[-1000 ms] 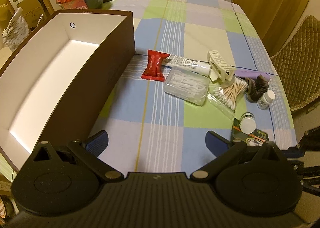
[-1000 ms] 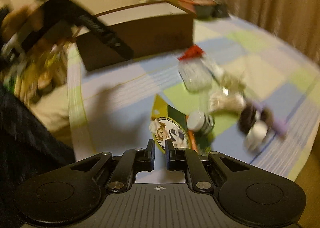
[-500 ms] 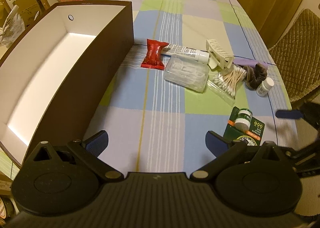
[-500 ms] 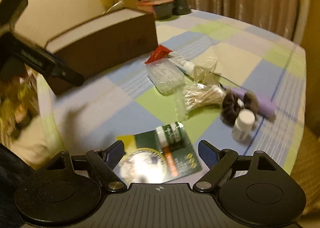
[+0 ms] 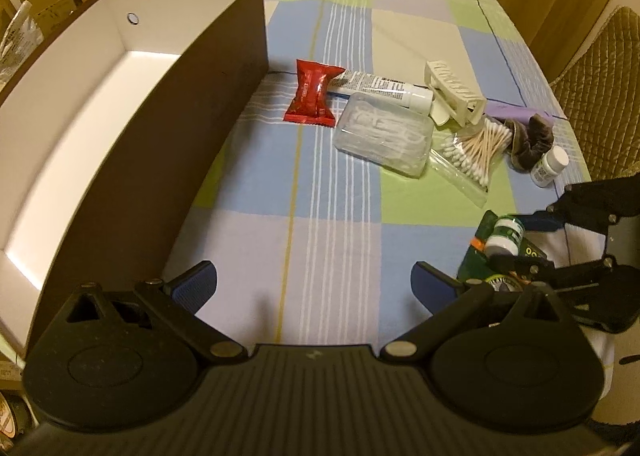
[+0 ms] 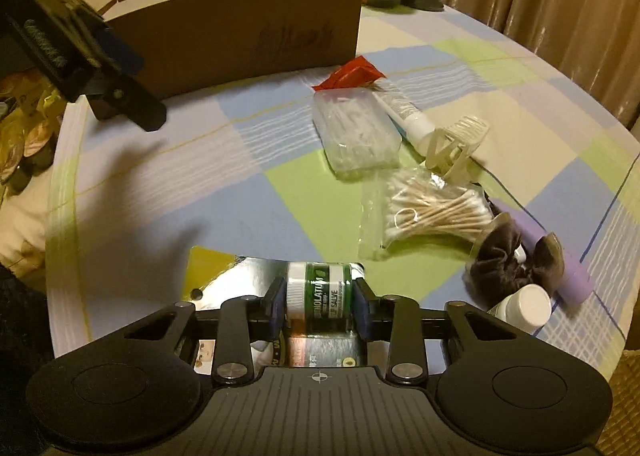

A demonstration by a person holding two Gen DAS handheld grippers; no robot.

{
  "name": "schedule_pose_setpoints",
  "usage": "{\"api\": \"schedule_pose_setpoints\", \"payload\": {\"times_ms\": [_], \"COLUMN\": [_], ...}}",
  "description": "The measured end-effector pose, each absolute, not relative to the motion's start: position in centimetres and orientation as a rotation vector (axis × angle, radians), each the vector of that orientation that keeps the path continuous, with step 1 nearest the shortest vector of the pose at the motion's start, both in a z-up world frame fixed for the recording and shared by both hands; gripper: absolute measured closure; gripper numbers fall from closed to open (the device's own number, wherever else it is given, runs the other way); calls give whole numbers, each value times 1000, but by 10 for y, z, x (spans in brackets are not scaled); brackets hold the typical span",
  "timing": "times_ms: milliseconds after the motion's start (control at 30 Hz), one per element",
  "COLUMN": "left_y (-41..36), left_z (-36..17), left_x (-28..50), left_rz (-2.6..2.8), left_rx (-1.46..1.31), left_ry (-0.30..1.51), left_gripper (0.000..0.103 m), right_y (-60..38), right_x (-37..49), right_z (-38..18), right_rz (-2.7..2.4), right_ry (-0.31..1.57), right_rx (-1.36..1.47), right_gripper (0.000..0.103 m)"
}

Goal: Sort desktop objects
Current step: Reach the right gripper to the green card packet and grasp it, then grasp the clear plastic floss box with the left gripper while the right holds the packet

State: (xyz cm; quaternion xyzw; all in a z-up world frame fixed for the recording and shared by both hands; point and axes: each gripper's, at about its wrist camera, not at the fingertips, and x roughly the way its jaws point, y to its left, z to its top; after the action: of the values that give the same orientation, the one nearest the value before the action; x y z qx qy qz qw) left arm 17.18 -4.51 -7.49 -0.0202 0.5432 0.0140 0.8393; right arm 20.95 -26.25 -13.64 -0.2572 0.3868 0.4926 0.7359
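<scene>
The salve jar (image 6: 319, 292), green with a white lid, sits in a blister card (image 6: 224, 280) at the near edge of the table (image 6: 160, 192). The right gripper (image 6: 320, 306) is clamped on the jar, one pad on each side. In the left wrist view the same jar (image 5: 505, 234) shows at the right edge, between the right gripper's fingers (image 5: 516, 262).

Just beyond the jar lies a bag of cotton swabs (image 6: 432, 210). To its right sit a dark scrunchie (image 6: 508, 260), a white bottle (image 6: 524, 306) and a purple tube (image 6: 560, 260), close together. Farther back lie a clear case (image 6: 354, 136), a white tube (image 6: 404, 112), a cream clip (image 6: 456, 142) and a red packet (image 6: 352, 74).

The left gripper (image 5: 314, 282) hovers over bare cloth with its fingers spread wide and nothing between them. To its left stands the brown box (image 5: 152, 136), its white inside bare.
</scene>
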Motion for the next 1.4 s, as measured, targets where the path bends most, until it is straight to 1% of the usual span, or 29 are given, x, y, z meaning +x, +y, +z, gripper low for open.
{"api": "schedule_pose_setpoints", "payload": {"times_ms": [200,267,500,767,867,933,1167,1400], "left_y": [-60,-68,-88,-95,-97,-98,-92,-82], "left_z": [-85,-89,-105,-129,-140,-148,-147,-111], "left_x": [194,205,256,294,302,306,296,257], "left_rz": [-49,-75,-197,-282,-301,-315,-314,-271], "left_rx": [19,57,181,211,215,219,202,159], "left_ry": [1110,1085,1048,1099,1127,1151,1145,1097], "left_gripper": [3,6,8,9,12,19,20,20], "right_y": [-283,-290,-307,-325,-328,-329,-327,-316], "right_x": [208,208,216,223,224,224,229,230], "right_z": [-126,-122,-116,-114,-115,-116,-119,-109], "right_rz": [1038,1021,971,934,933,936,968,1024], "right_ry": [871,884,909,936,949,959,994,1006], "right_rx": [-474,-446,-390,-343,-331,-327,-301,-325], "right_gripper": [70,70,69,69,69,69,69,69]}}
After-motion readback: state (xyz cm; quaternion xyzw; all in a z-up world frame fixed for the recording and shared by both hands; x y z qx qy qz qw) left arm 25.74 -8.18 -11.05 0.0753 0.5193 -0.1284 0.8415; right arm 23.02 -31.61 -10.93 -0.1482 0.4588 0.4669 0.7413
